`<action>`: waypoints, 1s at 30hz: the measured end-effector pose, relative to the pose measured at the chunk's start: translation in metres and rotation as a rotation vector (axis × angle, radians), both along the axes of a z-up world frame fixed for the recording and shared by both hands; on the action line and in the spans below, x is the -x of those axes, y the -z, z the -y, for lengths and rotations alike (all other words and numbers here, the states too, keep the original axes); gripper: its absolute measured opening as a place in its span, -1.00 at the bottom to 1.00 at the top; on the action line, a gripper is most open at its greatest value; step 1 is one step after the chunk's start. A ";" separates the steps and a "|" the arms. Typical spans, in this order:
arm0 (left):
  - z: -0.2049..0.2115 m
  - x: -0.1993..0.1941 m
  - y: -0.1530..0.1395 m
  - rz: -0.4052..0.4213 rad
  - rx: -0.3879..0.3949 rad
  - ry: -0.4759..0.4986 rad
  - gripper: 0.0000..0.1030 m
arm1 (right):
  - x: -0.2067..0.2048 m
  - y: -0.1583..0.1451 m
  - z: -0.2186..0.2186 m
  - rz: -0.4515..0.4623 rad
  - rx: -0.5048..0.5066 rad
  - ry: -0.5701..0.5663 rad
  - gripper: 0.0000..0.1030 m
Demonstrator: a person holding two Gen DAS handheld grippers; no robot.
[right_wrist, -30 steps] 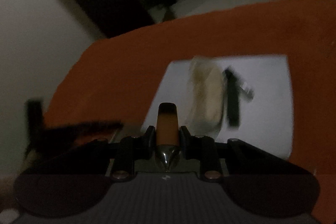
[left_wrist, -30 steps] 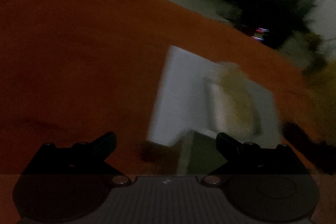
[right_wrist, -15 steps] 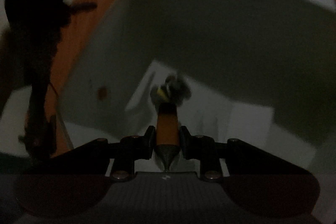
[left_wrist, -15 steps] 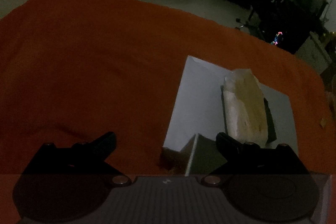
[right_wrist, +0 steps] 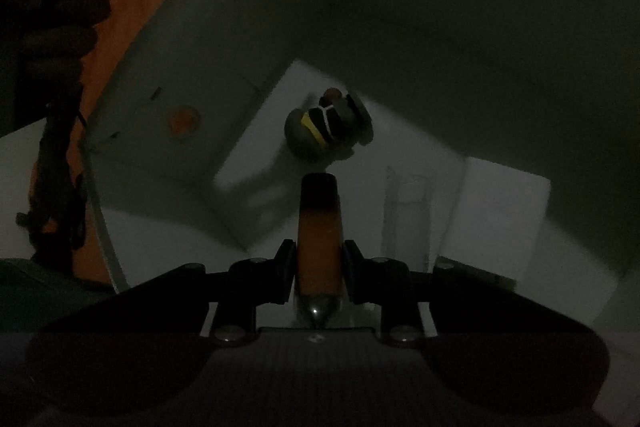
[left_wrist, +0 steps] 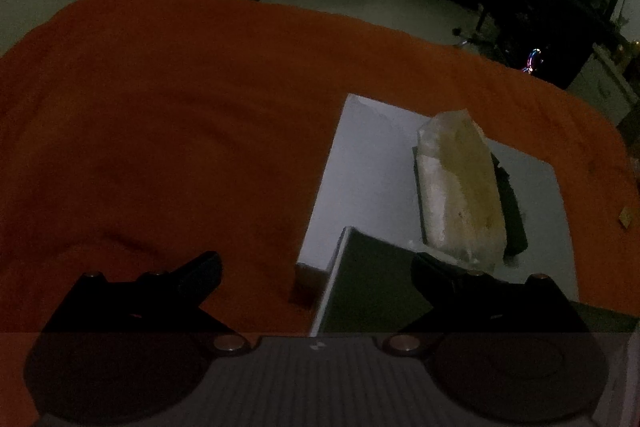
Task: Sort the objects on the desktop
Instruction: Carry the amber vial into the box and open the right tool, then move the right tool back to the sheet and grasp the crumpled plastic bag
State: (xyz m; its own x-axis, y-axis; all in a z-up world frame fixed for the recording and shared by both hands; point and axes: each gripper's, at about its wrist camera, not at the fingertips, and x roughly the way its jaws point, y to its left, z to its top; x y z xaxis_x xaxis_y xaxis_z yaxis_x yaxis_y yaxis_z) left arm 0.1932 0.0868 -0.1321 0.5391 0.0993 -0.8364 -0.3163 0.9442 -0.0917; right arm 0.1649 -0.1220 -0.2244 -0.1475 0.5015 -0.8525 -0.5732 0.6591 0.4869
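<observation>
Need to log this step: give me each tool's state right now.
Left tool: open, holding nothing.
Right tool: closed on an orange pen, over the white box.

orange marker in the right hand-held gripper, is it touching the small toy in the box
Apart: the right wrist view shows a pale gap of box floor between the orange marker tip and the small toy.

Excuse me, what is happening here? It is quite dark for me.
A person is sorting desk items with two handheld grippers. The right gripper is shut on an orange pen and holds it inside a white box, just above a small dark round item on the bottom. The left gripper is open and empty over the orange cloth, beside the box.
</observation>
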 end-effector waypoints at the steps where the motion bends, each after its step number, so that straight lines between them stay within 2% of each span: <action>1: -0.001 0.000 0.001 -0.004 -0.001 -0.003 0.99 | 0.000 0.000 0.000 -0.001 0.001 0.003 -0.46; 6: -0.002 0.005 0.004 -0.027 0.030 -0.026 0.99 | 0.000 0.002 0.004 -0.006 0.005 0.011 -0.46; 9: 0.003 0.007 0.002 -0.024 0.027 -0.009 0.99 | -0.003 0.004 0.006 -0.023 0.009 0.020 -0.39; 11: 0.006 0.008 0.003 -0.027 0.026 -0.001 0.99 | -0.006 0.003 0.009 -0.020 0.014 0.049 -0.26; 12: 0.007 0.008 0.004 -0.033 0.030 0.001 0.99 | -0.008 0.003 0.011 -0.030 0.014 0.061 -0.04; 13: 0.007 0.008 0.005 -0.039 0.034 0.003 0.99 | -0.009 0.004 0.012 -0.039 0.013 0.073 0.04; 19: 0.014 0.016 0.005 -0.057 0.052 0.023 0.99 | -0.011 0.004 0.018 -0.057 0.010 0.098 0.05; 23: 0.021 0.017 0.001 -0.058 0.058 0.049 0.99 | -0.010 -0.004 0.018 -0.013 0.008 0.111 0.05; 27: 0.022 0.012 -0.003 -0.057 0.053 0.058 0.99 | -0.018 -0.024 0.020 0.025 -0.026 0.127 0.05; 30: 0.018 0.008 -0.009 -0.044 0.056 0.046 0.99 | -0.030 -0.050 0.023 0.071 -0.072 0.151 0.05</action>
State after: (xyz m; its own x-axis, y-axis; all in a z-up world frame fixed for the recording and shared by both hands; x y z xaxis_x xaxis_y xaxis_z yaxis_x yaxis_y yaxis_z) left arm 0.1853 0.0691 -0.1228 0.5046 0.0279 -0.8629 -0.2777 0.9516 -0.1316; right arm 0.1947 -0.1451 -0.1746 -0.0064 0.5733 -0.8193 -0.5046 0.7055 0.4976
